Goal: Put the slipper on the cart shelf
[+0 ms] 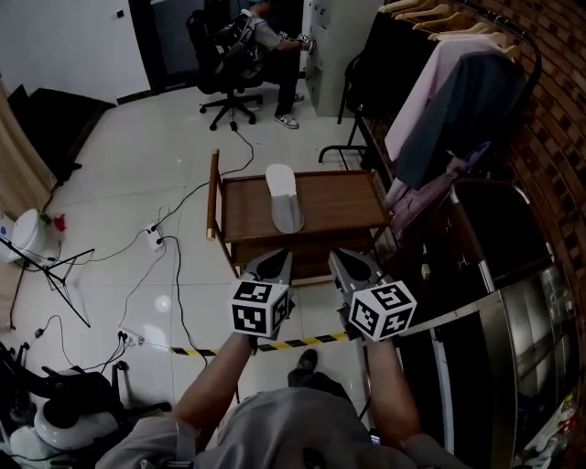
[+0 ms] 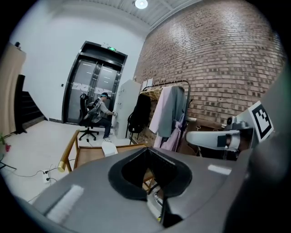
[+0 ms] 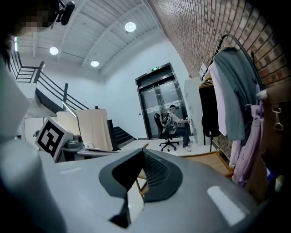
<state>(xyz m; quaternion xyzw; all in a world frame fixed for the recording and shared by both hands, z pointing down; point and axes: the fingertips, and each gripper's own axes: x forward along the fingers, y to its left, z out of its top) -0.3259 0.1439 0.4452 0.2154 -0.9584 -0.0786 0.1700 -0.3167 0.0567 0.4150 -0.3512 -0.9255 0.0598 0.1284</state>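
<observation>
Brown wooden cart (image 1: 348, 206) ahead of shut, empty left gripper (image 1: 277, 256) and right gripper (image 1: 344, 256): pale soft slipper (image 1: 285, 197), probably light, pinch its rim.

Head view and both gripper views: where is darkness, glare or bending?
Head view: dim, darkest right of the hanging clothes, the pale slipper on the cart sharp. Left gripper view: fisheye bends the brick wall; a ceiling lamp glares. Right gripper view: black round border.

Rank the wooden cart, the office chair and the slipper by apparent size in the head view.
1. wooden cart
2. office chair
3. slipper
The chair stands farther from the camera, yet still looks bigger than the slipper.
</observation>
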